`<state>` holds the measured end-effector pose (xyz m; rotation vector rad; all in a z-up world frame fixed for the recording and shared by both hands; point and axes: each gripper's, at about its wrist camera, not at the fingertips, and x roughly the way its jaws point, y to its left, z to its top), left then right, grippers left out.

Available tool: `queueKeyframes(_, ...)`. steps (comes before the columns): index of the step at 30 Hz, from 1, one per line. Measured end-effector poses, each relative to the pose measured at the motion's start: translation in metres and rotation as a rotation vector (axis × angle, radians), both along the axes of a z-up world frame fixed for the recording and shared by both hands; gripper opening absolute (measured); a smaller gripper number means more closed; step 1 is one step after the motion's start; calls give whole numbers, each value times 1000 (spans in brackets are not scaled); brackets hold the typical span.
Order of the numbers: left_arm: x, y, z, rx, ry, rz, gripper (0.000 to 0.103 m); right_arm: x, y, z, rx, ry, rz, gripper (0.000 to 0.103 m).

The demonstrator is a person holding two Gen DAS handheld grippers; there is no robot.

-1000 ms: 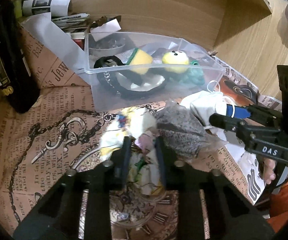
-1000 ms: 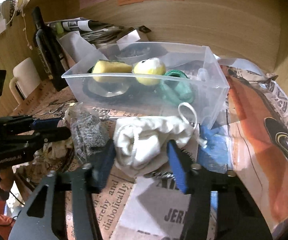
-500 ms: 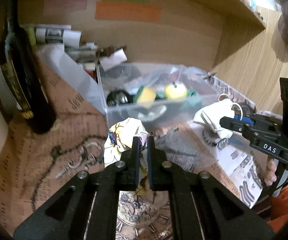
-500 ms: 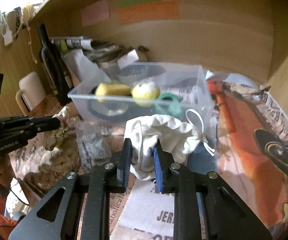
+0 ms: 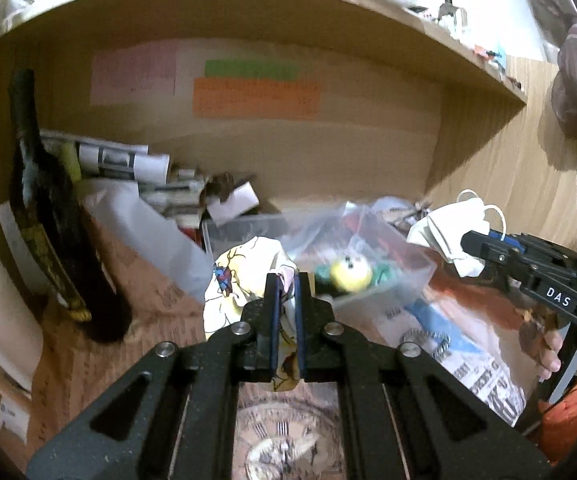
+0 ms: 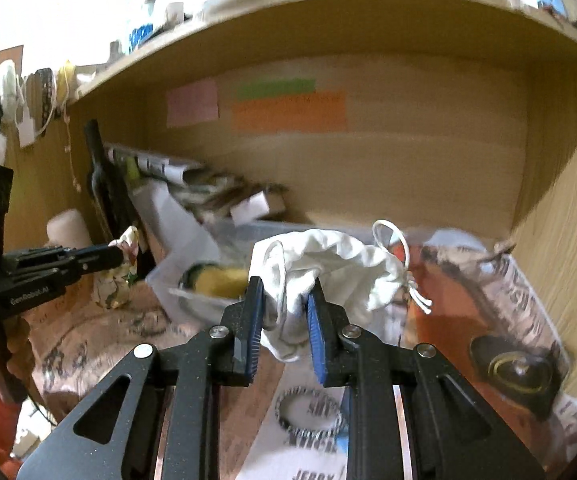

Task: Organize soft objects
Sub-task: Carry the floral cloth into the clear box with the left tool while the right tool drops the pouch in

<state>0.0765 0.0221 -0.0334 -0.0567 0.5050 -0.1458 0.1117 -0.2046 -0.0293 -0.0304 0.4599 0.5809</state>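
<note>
left gripper: fingers nearly together, clamped on a patterned cloth, pale yellow with dark line drawing and a red-blue patch; cloth bulges out to the left of the fingers and hangs below them, clear of the desk. right gripper: fingers a little further apart, clamped on a white drawstring bag; bag body spills to the right, its cord loop standing above it. both grippers are raised above the desk and point toward the far wall. clear plastic box sits on the desk beyond and below both loads; inside, a yellow soft toy with something green beside it, blurred. left view also shows the right gripper at the right edge with the bag at its tip, and a dark bottle upright at far left. right view shows the left gripper at the left edge, cloth at its tip, and a bead bracelet on printed paper just under the right fingers; the bracelet is smaller and blurred in the left view. coloured notes are stuck on the far wall.
</note>
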Motion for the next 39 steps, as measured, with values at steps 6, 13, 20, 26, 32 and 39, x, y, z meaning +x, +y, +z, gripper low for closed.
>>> queueKeyframes(6,16,-5,14,45,-29,12,6,14,3,10,14,-25,2,19)
queueKeyframes(13,52,-2,15,47,8,36,6,36,13,13,10,-22,14,19)
queueKeyframes(20,97,8,-2,18,94,50,6,53,33,10,-33,-16,30,19)
queueKeyframes(26,120,9,-21,3,162,47,6,73,48,-4,-89,19,36,19)
queueKeyframes(32,140,2,-41,12,224,18,6,100,56,-26,-118,100,22,19)
queueKeyframes(39,148,-8,-55,39,265,-12,6,120,59,-53,-132,205,15,22)
